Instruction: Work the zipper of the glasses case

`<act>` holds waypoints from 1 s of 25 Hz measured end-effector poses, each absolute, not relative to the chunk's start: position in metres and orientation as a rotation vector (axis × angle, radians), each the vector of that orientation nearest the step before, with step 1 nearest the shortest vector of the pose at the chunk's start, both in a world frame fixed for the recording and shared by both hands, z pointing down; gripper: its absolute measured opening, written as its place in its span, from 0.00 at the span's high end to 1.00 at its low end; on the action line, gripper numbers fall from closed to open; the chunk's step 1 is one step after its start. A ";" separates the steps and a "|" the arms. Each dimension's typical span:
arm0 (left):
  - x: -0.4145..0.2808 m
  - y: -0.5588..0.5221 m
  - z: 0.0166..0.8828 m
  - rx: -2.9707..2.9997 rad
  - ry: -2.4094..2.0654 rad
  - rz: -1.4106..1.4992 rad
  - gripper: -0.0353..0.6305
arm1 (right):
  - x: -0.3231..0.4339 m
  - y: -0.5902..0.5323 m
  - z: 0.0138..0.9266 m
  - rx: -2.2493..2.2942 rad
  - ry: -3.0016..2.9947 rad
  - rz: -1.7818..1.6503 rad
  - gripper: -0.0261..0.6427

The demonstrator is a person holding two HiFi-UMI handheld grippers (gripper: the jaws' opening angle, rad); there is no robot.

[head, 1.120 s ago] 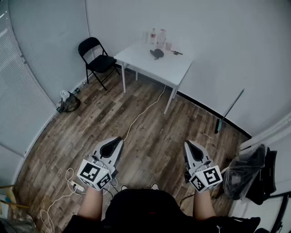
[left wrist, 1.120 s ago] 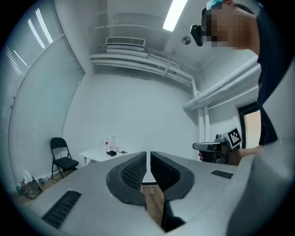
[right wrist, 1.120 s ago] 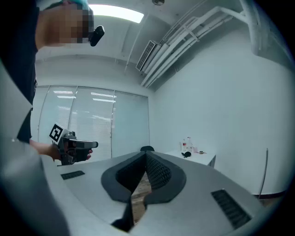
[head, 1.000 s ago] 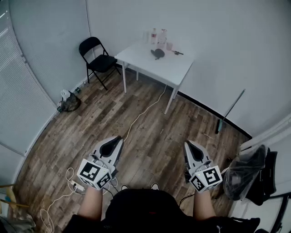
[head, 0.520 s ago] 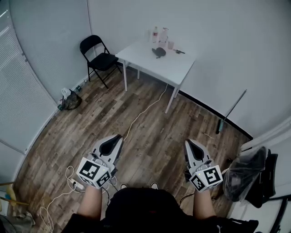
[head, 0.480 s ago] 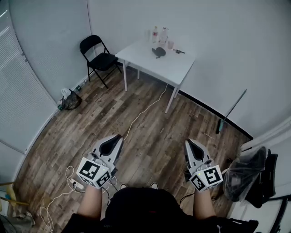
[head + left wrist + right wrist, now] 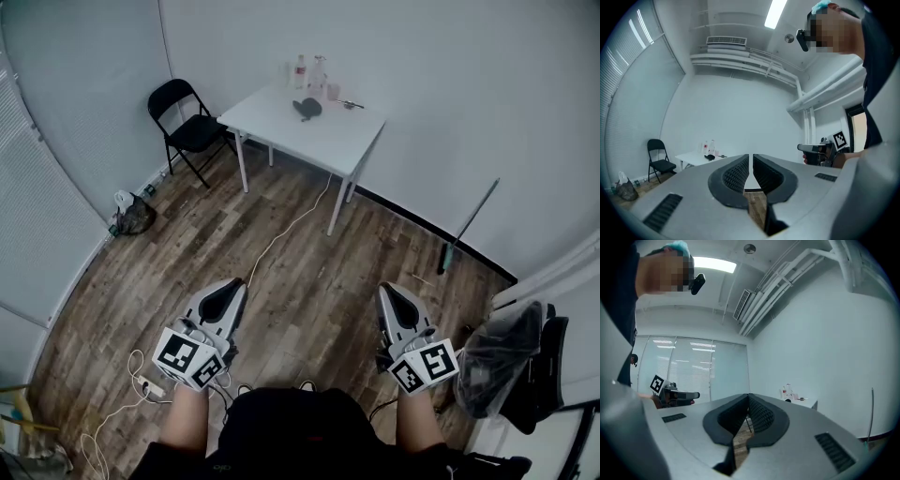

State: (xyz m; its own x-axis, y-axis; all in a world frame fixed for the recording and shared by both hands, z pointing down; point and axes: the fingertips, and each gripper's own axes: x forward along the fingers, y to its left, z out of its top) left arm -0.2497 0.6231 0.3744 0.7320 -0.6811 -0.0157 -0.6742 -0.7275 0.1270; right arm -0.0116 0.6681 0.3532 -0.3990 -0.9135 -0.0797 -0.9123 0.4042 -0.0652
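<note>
Glasses case, a small dark rounded pouch (image 7: 306,108), is lying on the white square table (image 7: 328,141) by the far wall, well apart from both grippers.

In the head view the table is sitting slightly further left than a moment ago, so the person is shifting position rather than reaching. By my judgement the zipper work is not yet starting. The left gripper (image 7: 233,285) and right gripper (image 7: 385,290) are hovering low over the wood-plank floor (image 7: 309,262). Clear bottles (image 7: 309,73) are standing behind the case, their contents too small to tell. A black plastic bag (image 7: 511,356) is slumping at the right, its contents hidden.

In the left gripper view the jaws are pressing together, holding nothing.

In the right gripper view the jaws are likewise meeting, empty.
</note>
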 end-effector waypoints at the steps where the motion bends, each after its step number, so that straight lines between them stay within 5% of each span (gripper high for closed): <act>1: -0.238 0.623 0.376 2.816 -1.106 -0.096 0.88 | 0.000 0.667 0.355 -1.664 2.549 -0.012 0.93; 25: -0.172 0.511 0.403 2.808 -1.030 -0.001 0.88 | 0.060 0.534 0.396 -1.654 2.513 -0.240 0.93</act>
State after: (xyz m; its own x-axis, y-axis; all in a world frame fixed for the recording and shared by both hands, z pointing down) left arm -0.1722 0.5106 0.4027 0.7642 -0.6429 0.0510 -0.6428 -0.7529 0.1409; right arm 0.0601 0.5344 0.3958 -0.3942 -0.9189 -0.0156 -0.8993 0.3892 -0.1997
